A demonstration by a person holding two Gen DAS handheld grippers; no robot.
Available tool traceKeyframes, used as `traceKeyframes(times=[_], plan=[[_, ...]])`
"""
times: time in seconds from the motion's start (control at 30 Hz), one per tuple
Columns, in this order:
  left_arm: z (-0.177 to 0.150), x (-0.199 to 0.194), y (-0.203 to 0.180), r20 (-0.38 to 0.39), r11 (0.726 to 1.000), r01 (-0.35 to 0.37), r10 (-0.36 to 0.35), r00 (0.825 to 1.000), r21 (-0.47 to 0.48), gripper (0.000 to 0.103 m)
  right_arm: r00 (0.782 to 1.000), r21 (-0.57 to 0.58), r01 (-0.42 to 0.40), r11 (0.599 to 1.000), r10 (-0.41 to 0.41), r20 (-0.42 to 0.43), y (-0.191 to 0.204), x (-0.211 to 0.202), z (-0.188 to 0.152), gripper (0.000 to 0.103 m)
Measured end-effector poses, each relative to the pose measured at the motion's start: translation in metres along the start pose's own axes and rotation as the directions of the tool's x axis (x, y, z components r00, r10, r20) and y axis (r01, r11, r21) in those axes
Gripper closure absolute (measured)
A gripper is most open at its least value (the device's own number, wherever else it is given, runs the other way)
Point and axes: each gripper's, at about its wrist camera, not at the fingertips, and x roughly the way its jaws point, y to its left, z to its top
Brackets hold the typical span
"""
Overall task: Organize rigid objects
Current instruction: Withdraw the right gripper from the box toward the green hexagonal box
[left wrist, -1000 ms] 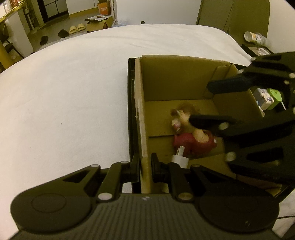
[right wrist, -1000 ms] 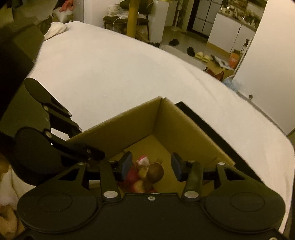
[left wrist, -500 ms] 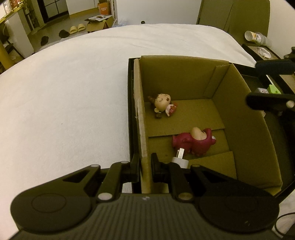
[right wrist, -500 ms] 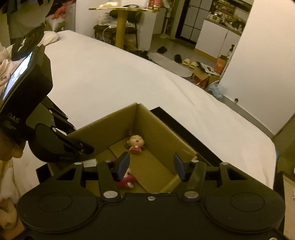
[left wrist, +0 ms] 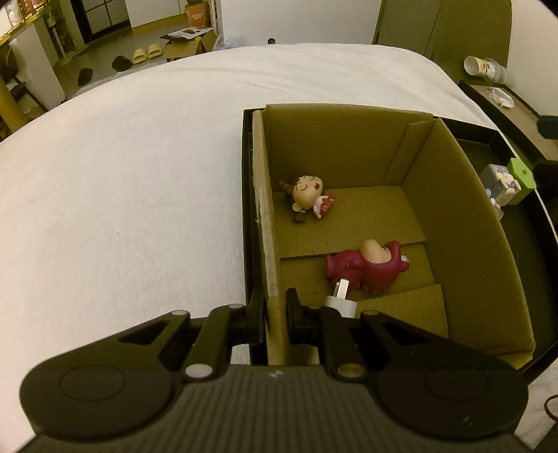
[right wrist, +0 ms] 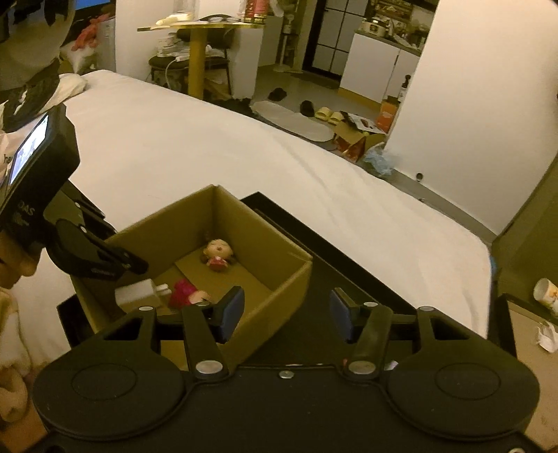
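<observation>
The doll (left wrist: 308, 197) had just been dropped into the cardboard box (left wrist: 464, 244); the right tool (right wrist: 284, 313) was withdrawn wide and empty, while the left tool (left wrist: 273, 308) stayed clamped on the box wall.

Very little lettering is legible for you here. In your right wrist view, the black body of the left gripper (right wrist: 134, 266) carries pale letters that read "DAS", with the start cut off. Print on the orange box (left wrist: 194, 9) and the paper cup (left wrist: 479, 66) is too blurred to read.
</observation>
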Motion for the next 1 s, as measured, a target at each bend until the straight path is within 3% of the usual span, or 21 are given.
traceKeyframes(times=[0.77,1.0], plan=[[-0.001,0.002,0.005,-0.004,1.0,0.007,-0.007,1.0,-0.016,0.092,0.995,0.067,0.084,0.994,-0.08,-0.057,-0.048,0.012,-0.063,0.048],[0.0,0.003,0.004,-0.007,1.0,0.008,-0.008,1.0,-0.015,0.092,0.988,0.104,0.134,0.986,-0.125,-0.086,-0.061,0.021,-0.077,0.053]])
